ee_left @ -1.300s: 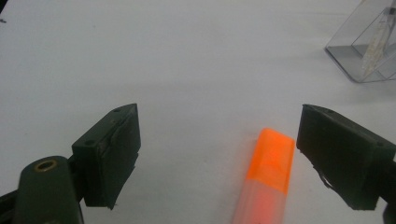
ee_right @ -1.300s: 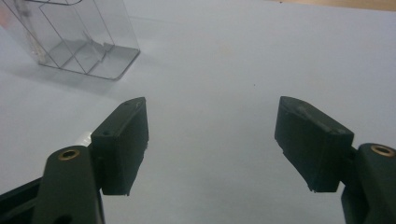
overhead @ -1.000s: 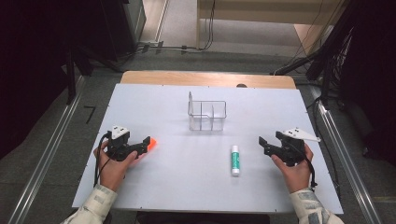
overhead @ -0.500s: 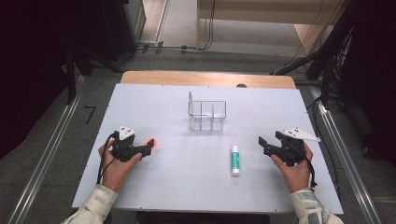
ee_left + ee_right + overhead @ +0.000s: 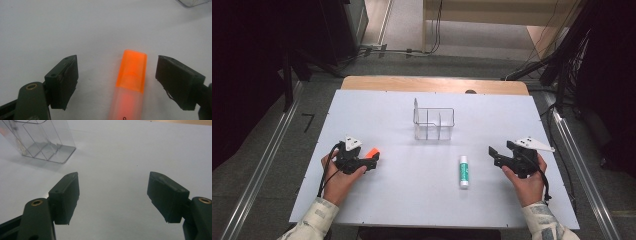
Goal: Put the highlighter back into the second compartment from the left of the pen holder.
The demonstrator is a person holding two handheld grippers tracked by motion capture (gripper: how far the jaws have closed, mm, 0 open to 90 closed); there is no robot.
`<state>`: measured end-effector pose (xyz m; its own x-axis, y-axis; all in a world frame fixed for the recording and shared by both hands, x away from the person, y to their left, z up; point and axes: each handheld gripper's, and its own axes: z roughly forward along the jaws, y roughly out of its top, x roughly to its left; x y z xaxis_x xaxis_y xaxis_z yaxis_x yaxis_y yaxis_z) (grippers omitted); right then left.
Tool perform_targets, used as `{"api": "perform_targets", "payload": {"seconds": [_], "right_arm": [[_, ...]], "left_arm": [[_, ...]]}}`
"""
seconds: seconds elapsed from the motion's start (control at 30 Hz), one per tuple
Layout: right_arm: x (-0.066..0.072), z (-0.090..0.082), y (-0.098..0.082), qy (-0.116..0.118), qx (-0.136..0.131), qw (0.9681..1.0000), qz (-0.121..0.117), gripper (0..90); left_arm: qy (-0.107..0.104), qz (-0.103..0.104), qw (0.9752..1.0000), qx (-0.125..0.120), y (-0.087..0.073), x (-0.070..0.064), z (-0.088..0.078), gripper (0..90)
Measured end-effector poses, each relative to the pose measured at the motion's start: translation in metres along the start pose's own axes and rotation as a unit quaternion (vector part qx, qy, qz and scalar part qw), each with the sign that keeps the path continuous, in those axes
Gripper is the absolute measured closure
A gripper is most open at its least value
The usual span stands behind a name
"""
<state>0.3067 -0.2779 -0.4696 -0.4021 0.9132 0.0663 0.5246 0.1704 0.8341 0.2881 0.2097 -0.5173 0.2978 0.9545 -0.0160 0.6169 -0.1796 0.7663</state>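
— Two grippers, one in each hand, low over the white bench (image 5: 412, 200). Where does the orange marker (image 5: 130, 82) lie?
— Flat on the bench, between the fingers of the left gripper (image 5: 117, 81), its orange cap pointing away from the hand.
— Gripped?
— No. In the left gripper view the fingers stand apart with bare bench on either side of the marker — neither pad touches it. From the high view the left gripper (image 5: 371, 161) sits at the bench's left side, cap just showing at its tip.
— And the right gripper (image 5: 113, 197)?
— Fingers spread wide, nothing between them. It rests at the right side, near a green-and-white glue stick (image 5: 463, 171) lying on the bench.
— Anything else?
— A clear divided bin (image 5: 434, 122) stands toward the far middle, well apart from both hands.
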Motion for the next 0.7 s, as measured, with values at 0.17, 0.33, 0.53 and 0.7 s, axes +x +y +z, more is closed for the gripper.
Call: {"api": "perform_targets", "payload": {"seconds": [0.17,0.33,0.53,0.7], "right_arm": [[0.0,0.0,-0.0001,0.0,0.002,1.0,0.0,24.7],[0.0001,0.0001,-0.0001,0.0,0.0,1.0,0.0,24.7],[0.0001,-0.0001,-0.0001,0.0,0.0,1.0,0.0,24.7],[0.0005,0.0002,-0.0001,0.0,0.001,1.0,-0.001,24.7]], "left_arm": [[0.0,0.006,1.0,0.005,-0.0009,-0.0016,0.0032,20.7],[0.001,0.006,0.9999,0.009,-0.0011,-0.0021,0.0039,21.1],[0.001,0.015,0.9999,0.008,-0.0016,-0.0032,0.0037,27.0],[-0.007,0.024,0.9997,0.004,-0.0022,-0.0055,0.0033,33.0]]}}
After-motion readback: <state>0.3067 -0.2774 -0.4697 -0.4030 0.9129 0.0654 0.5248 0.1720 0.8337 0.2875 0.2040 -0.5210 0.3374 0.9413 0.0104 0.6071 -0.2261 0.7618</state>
